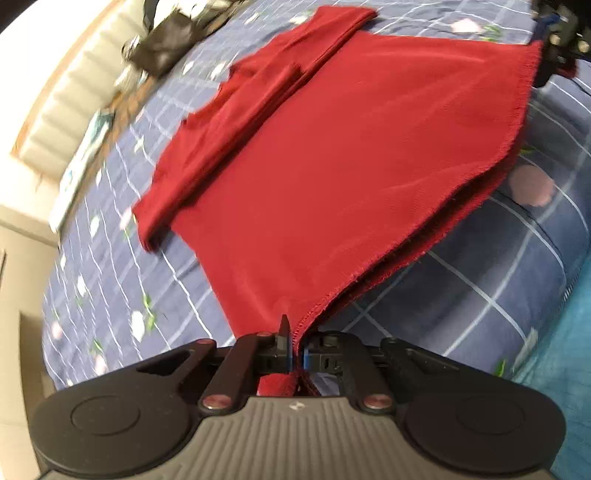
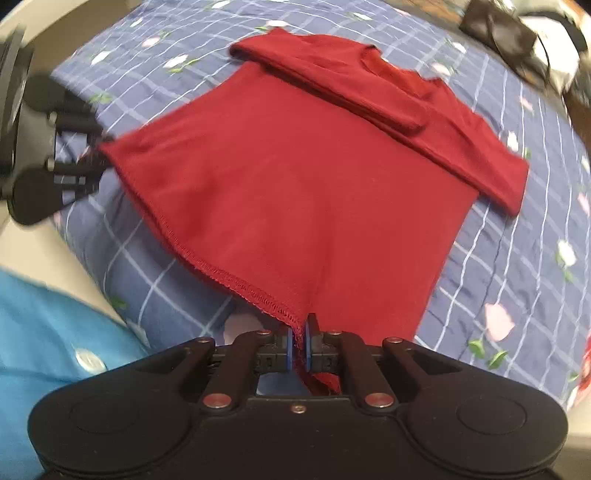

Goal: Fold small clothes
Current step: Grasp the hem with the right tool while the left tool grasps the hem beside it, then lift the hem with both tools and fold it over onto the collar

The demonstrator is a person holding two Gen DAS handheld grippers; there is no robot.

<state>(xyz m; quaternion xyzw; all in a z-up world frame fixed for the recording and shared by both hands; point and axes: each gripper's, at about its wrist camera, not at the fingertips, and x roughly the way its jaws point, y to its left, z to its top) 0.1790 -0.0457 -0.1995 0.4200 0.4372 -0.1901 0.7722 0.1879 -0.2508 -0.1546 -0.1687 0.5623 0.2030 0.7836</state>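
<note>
A dark red T-shirt (image 1: pixel 332 158) lies on a blue checked bedspread (image 1: pixel 110 280), its sleeves folded in over the body near the collar (image 2: pixel 388 70). My left gripper (image 1: pixel 294 332) is shut on one corner of the hem, lifted off the bed. My right gripper (image 2: pixel 300 332) is shut on the other hem corner, and the stitched hem (image 2: pixel 207 258) runs stretched between the two. Each gripper appears in the other's view: the right gripper (image 1: pixel 554 48) at the top right, the left gripper (image 2: pixel 88 155) at the left edge.
A black bag (image 1: pixel 166 44) and loose items lie at the far side of the bed, beside a padded headboard (image 1: pixel 62 99). The bag (image 2: pixel 502 29) also shows top right in the right wrist view. A person's turquoise clothing (image 2: pixel 48 332) is near the bed's front edge.
</note>
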